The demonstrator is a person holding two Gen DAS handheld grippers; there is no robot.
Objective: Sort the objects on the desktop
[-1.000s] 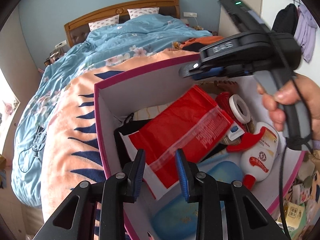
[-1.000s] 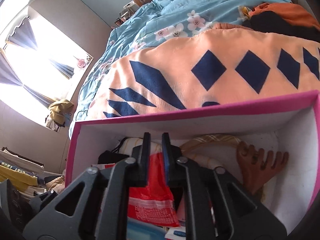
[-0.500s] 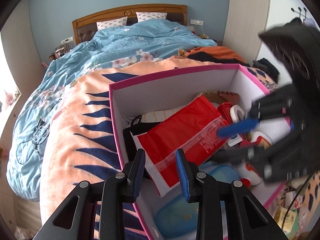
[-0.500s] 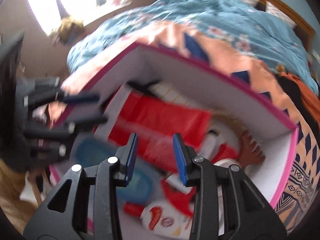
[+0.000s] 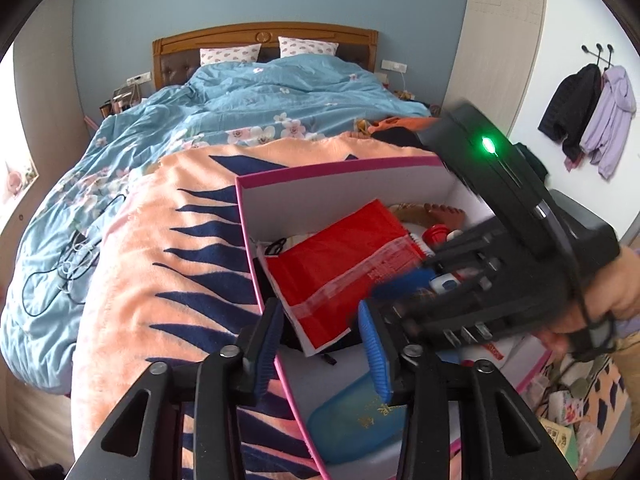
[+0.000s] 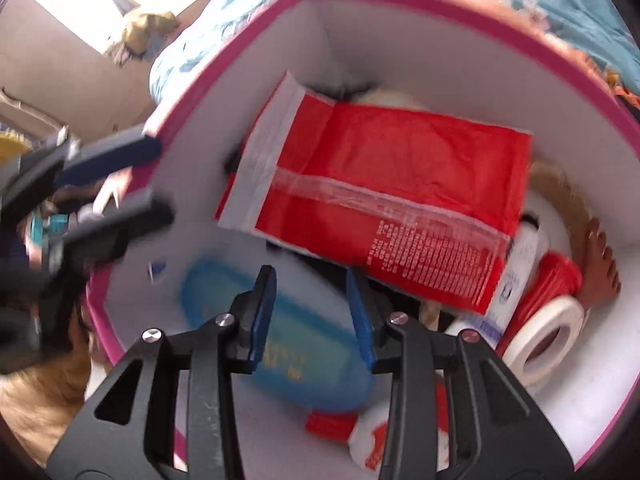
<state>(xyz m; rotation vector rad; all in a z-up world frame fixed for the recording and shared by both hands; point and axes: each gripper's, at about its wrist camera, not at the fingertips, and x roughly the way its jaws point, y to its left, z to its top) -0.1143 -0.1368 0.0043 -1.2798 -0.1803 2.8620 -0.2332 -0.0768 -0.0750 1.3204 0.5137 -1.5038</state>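
Looks mostly done to me. The pink-edged box (image 6: 400, 12) on the bed already holds a red packet (image 6: 400, 168), a blue case (image 6: 312, 364), a tape roll (image 6: 548, 336), a glue bottle (image 6: 372, 436) and a brown wooden hand-shaped thing (image 6: 600, 264) at the right.

The right hand-held gripper (image 6: 312, 316) hangs over the box near the bottom of its frame, pads apart, nothing between them. The left hand-held gripper (image 5: 324, 352) is at the box's near edge, jaws opening, also empty.

What's left is probably the small packets (image 5: 560, 420) lying outside the box at lower right.
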